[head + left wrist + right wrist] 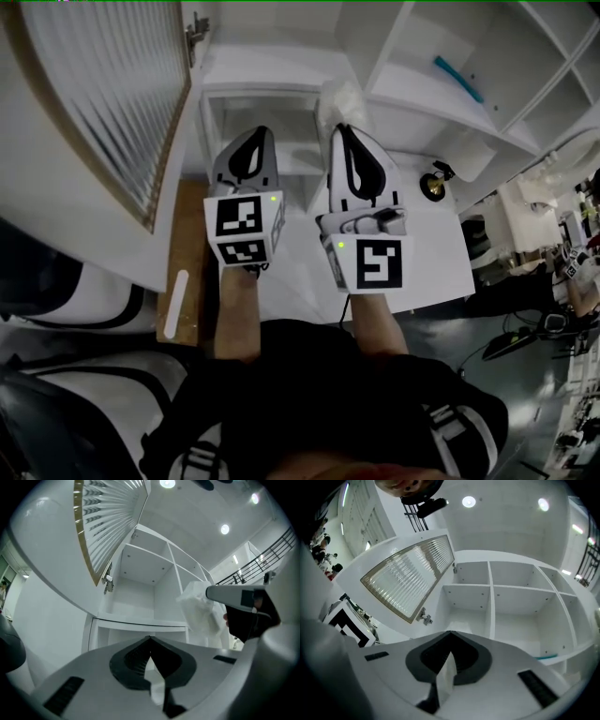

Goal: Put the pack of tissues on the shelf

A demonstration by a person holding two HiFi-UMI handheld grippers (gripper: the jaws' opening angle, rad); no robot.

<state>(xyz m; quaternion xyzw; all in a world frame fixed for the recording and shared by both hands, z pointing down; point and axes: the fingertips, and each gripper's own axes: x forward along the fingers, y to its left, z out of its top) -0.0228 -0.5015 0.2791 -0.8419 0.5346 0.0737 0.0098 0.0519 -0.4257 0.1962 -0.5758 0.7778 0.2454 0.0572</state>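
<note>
White shelving point(520, 588) with bare compartments fills the view ahead, and its ribbed-glass door point(103, 103) stands open, leaving the way in clear. The right claw point(343, 129) is closed tight on the pack of tissues point(200, 613), apparently pinching only the wrapper film. The pack therefore dangles off the tips just short of the shelf, its long axis near upright and leaning toward the compartments. The left claw point(261, 131), closed and empty, hangs alongside.
</note>
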